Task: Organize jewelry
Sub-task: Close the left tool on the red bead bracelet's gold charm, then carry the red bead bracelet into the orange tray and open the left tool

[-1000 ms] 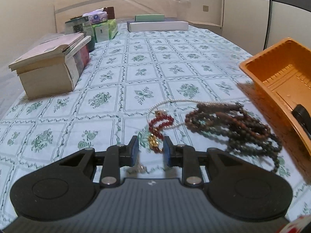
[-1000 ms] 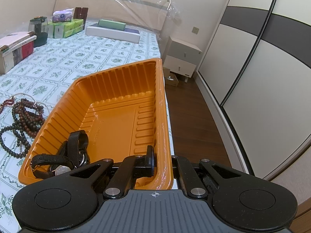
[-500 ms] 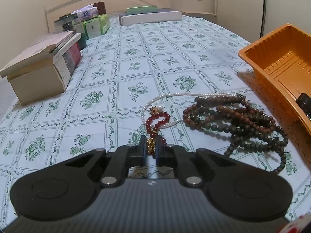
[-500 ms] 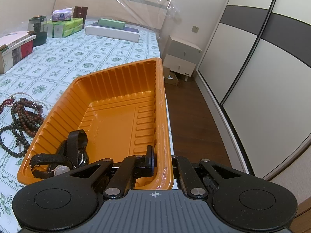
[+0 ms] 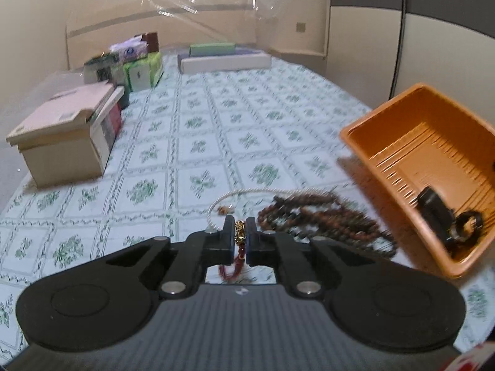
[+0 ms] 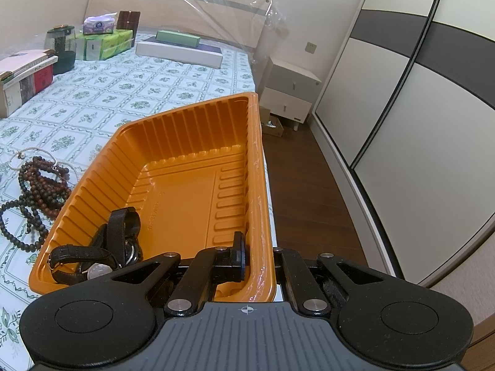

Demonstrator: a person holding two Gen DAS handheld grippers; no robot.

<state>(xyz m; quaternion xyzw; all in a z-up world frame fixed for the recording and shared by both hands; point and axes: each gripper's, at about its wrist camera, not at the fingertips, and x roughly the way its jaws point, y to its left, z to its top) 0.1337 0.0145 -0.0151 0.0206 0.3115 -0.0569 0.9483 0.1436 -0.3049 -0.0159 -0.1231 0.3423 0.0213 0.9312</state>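
Red bracelet [image 5: 239, 249] apparently hanging vertically

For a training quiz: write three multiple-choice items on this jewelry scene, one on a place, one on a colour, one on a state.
1. Where do the watches lie?
A. in the orange tray
B. on the book stack
C. on the floor

2. What colour is the bracelet hanging from the left gripper?
A. blue
B. red with a gold charm
C. white

3. What is the right gripper doing?
A. standing open over the beads
B. shut on the tray's rim
C. holding a watch

Key: 1 A, straps show in the tray's near corner. 2 B, red beads dangle below the charm. 3 B, the fingers straddle the wall.
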